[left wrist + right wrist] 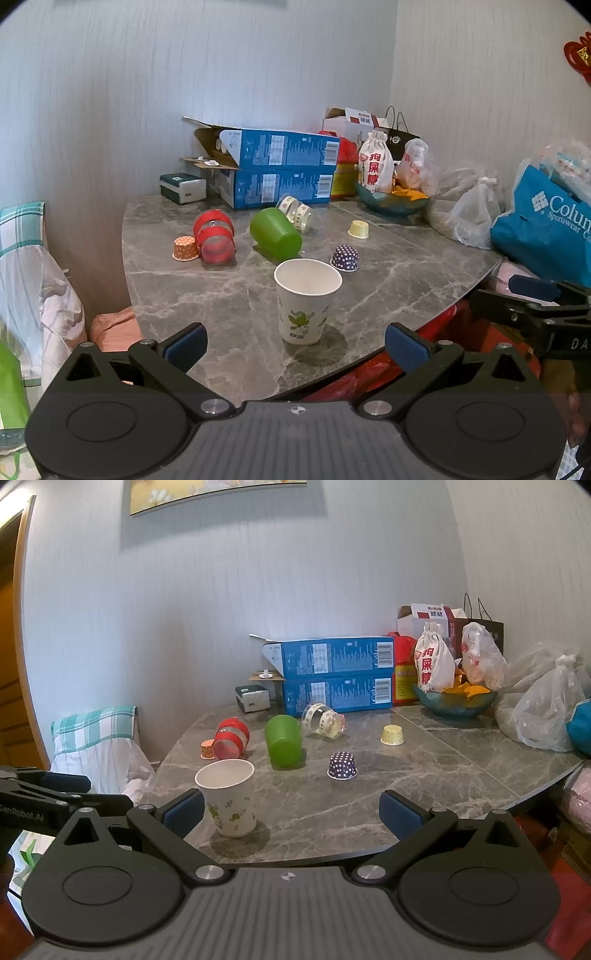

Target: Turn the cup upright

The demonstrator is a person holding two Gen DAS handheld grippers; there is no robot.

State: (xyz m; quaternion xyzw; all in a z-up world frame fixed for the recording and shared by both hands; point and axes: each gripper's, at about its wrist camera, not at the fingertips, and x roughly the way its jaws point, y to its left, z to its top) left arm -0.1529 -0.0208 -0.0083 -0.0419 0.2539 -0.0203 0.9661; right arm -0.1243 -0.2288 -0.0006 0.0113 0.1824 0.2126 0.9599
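1. I am holding my left claw point(295, 341) spread apart, the upright paper cup point(306, 301) standing just ahead between its tips.
2. My right claw point(291, 812) is gaping too, cup point(229, 797) ahead-left.
3. Far right, a blue bag point(546, 229) is reading "Columbia Sportswear".

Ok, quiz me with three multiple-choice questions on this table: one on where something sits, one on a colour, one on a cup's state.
1. The white paper cup stands
A. nearest the cameras
B. against the blue boxes
C. inside the bowl

2. The polka-dot small cup is
A. yellow
B. dark purple
C. green

3. The green cup is
A. upright
B. lying on its side
C. held in a gripper

Answers:
1 A, it sits just ahead of the left gripper.
2 B, white dots on dark purple.
3 B, its wall rests on the table.
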